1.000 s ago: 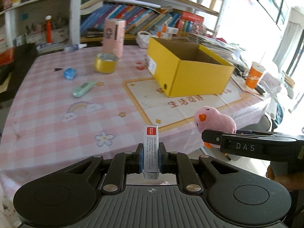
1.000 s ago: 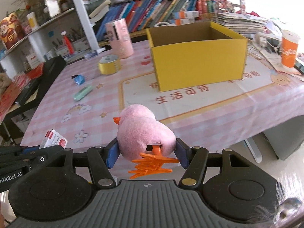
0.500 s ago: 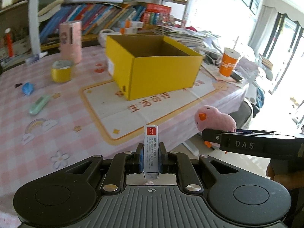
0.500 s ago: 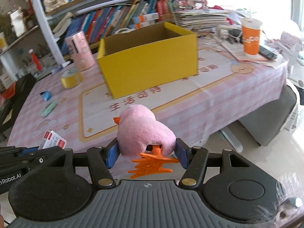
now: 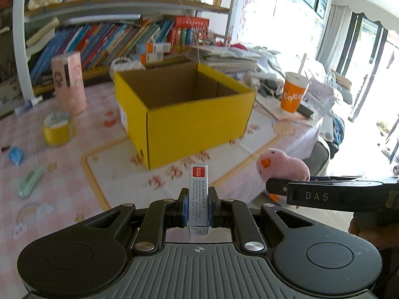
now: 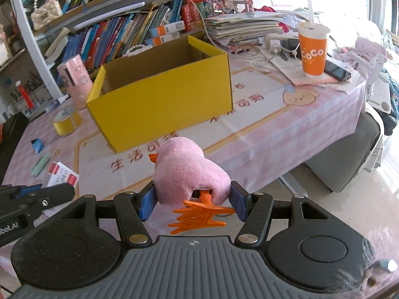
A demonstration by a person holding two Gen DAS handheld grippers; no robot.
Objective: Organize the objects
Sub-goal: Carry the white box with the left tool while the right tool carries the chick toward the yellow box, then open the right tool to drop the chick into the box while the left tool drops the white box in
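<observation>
The left tool (image 5: 198,205) grips a small carton (image 5: 198,196) upright; the right tool (image 6: 191,200) clamps a pink plush bird (image 6: 189,172). Ahead of both, a yellow box (image 5: 189,122) stands open on the counter (image 5: 74,164).

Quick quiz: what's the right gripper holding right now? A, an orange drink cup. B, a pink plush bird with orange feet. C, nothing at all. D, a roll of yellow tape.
B: in the right wrist view the right gripper has its blue pads pressed against both sides of the pink plush bird, while the yellow tape roll and the orange cup stand on the table.
</observation>
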